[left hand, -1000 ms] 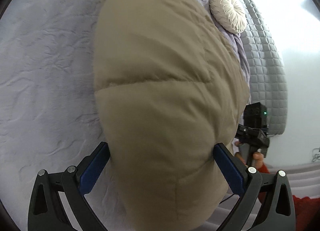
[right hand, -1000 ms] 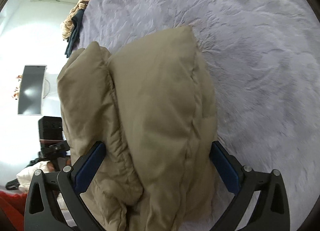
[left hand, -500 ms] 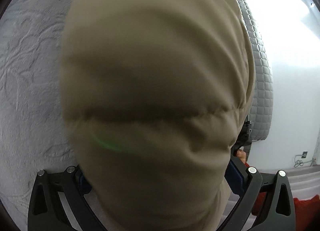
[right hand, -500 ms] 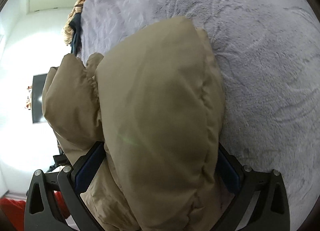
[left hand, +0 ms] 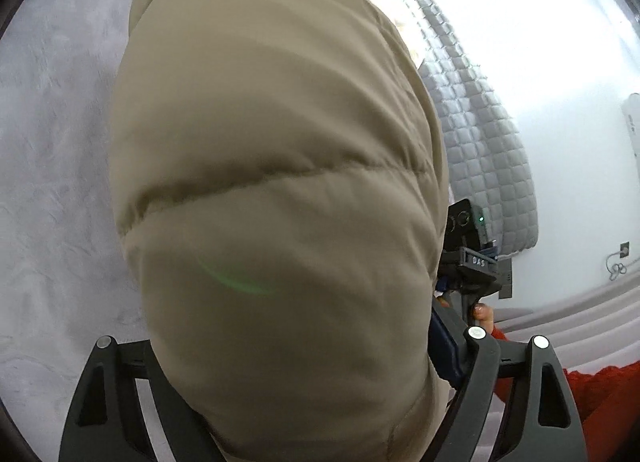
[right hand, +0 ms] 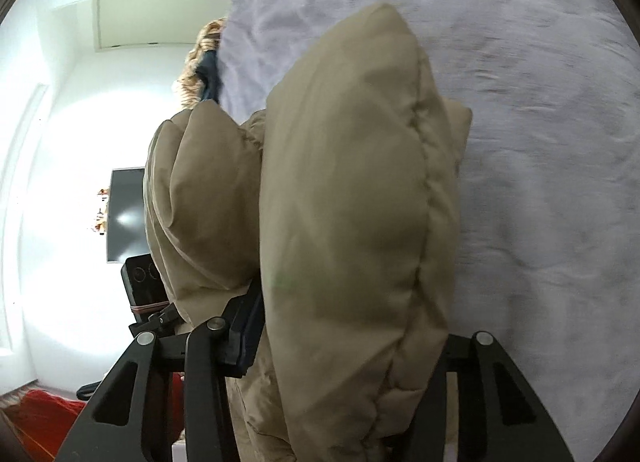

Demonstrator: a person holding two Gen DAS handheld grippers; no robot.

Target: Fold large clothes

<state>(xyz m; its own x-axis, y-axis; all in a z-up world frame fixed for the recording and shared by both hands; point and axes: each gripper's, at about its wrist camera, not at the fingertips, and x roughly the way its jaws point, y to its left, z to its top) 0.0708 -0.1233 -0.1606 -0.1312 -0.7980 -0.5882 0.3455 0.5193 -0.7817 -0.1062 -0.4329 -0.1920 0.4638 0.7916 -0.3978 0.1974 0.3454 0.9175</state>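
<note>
One puffer jacket [left hand: 276, 189], two grippers clamping it.

jacket [left hand: 276, 189] on bed [left hand: 52, 181] | headboard [left hand: 476, 117] right of jacket | between left claw [left hand: 288, 362] jaws

White walls [left hand: 560, 61], maybe wall TV [right hand: 126, 213].

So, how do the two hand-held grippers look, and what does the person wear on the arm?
Each hand-held gripper has a matte black frame with triangular cut-outs and silver round bolts. The fingers carry dark blue pads. The right hand-held gripper bears a black camera box with a small green light. The sleeve is red knit.
</note>
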